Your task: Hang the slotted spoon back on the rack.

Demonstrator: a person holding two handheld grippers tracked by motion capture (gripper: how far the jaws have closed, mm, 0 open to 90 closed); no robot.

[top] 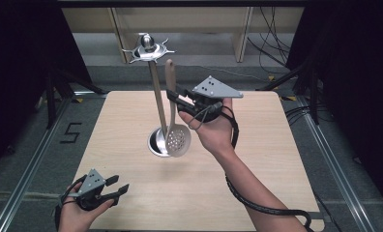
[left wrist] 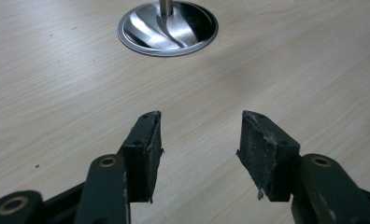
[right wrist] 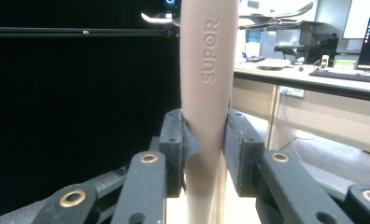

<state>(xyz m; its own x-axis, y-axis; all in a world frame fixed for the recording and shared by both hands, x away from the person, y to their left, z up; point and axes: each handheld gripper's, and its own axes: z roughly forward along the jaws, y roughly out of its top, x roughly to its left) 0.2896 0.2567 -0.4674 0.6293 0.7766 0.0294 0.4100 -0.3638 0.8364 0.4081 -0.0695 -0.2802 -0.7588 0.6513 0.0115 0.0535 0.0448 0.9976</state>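
A beige slotted spoon (top: 176, 130) hangs upright above the table, perforated bowl down, its handle (right wrist: 206, 93) clamped between the pads of my right gripper (top: 172, 98), which is shut on it. Just left of the spoon stands a metal utensil stand: a post (top: 157, 104) rising from a round steel base (top: 156, 142) to a hooked top (top: 148, 48). The base (left wrist: 167, 28) also lies ahead of my left gripper (left wrist: 201, 140). That gripper (top: 118, 186) rests open near the table's front left corner with nothing between its pads.
The light wooden table (top: 131, 111) sits inside a metal frame. Cables (top: 276, 48) trail on the floor behind it at the right. A wooden shelf leg (top: 241, 38) stands beyond the table's far edge.
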